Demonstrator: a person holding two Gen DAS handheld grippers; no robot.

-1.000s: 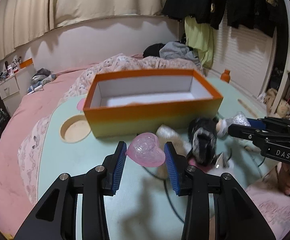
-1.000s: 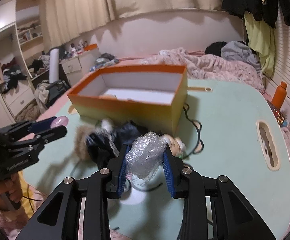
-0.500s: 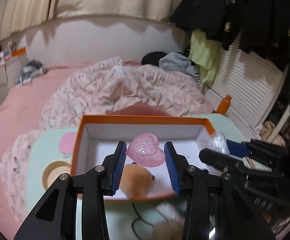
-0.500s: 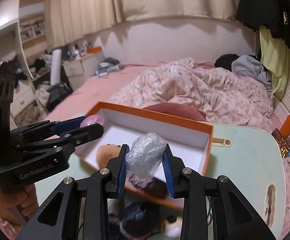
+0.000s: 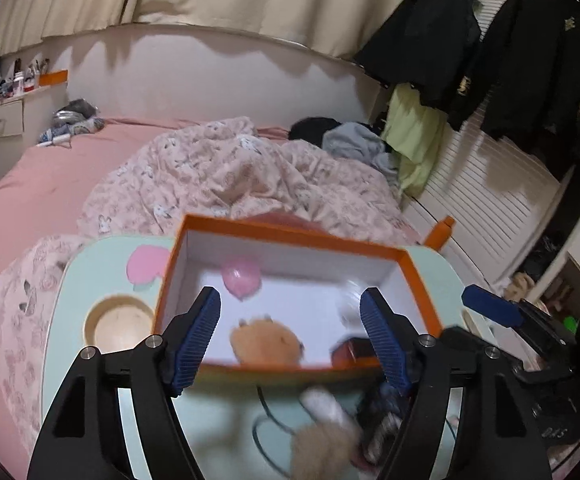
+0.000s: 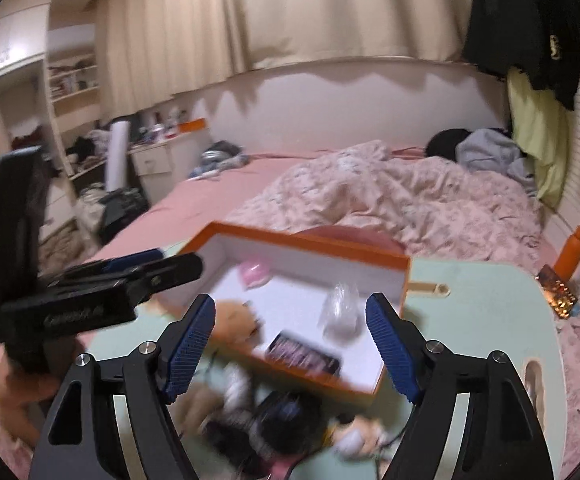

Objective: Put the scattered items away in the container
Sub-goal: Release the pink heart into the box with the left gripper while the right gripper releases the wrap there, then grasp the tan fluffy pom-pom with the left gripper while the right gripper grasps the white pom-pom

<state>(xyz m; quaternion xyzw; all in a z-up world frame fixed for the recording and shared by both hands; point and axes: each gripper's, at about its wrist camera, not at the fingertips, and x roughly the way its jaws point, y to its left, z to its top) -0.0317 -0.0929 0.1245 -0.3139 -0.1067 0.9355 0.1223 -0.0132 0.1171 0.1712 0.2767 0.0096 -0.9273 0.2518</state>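
An orange box with a white inside stands on the mint table. In it lie a pink heart-shaped case, a brown plush, a clear plastic wad and a dark phone-like item. My left gripper is open and empty above the box's near wall. My right gripper is open and empty above the box's near corner. The box also shows in the right wrist view.
A black furry item, a beige plush and a black cable lie on the table in front of the box. An orange bottle stands at the far right. A round cup recess is left of the box. A bed lies behind.
Both grippers have opened. The pink heart case and the clear plastic wad have dropped from the jaws into the box.
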